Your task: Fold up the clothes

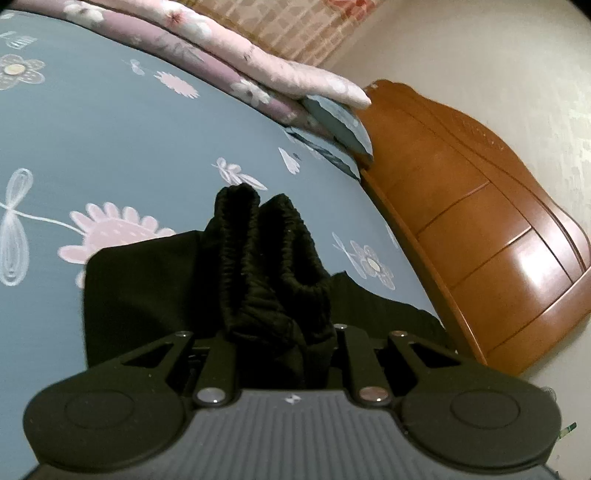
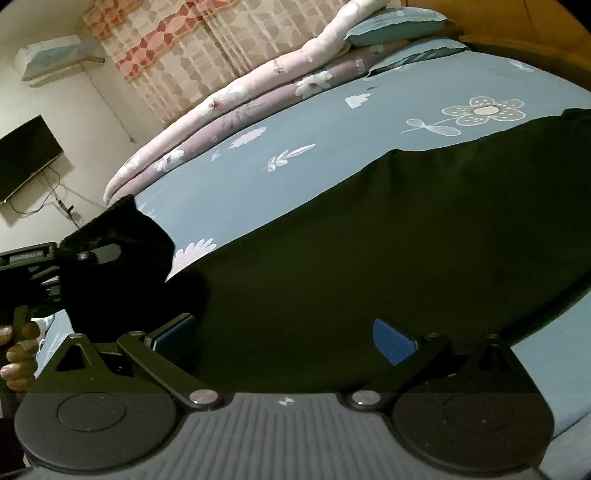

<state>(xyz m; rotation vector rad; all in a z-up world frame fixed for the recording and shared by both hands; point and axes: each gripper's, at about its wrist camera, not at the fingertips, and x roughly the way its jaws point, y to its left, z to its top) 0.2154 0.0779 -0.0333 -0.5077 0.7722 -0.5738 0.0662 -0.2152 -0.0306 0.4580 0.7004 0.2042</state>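
The bed (image 2: 295, 177), under a blue flowered sheet, fills most of both views; its wooden headboard (image 1: 480, 229) runs off the right edge of the left wrist view. Folded pink and purple quilts (image 2: 229, 110) lie along the bed's far side, with blue pillows (image 2: 395, 26) at their headboard end, partly cut off by the frame. Past the bed hang patterned curtains (image 2: 177, 55), with an air conditioner (image 2: 55, 55) and a dark TV (image 2: 26, 158) on the wall.

The black garment (image 2: 369, 251) lies spread across the near part of the bed; its folds are hard to make out in the dim light, and its near edge is hidden behind the right gripper (image 2: 284, 343). That gripper's blue-padded fingers (image 2: 391, 341) stand wide apart over the cloth, clamping nothing. The left gripper (image 1: 284, 332) has its fingers drawn narrow on the garment's bunched elastic waistband (image 1: 266, 258), lifted off the bed; the fingertips are buried in the cloth. A hand (image 2: 18, 354) shows at the picture's left edge.
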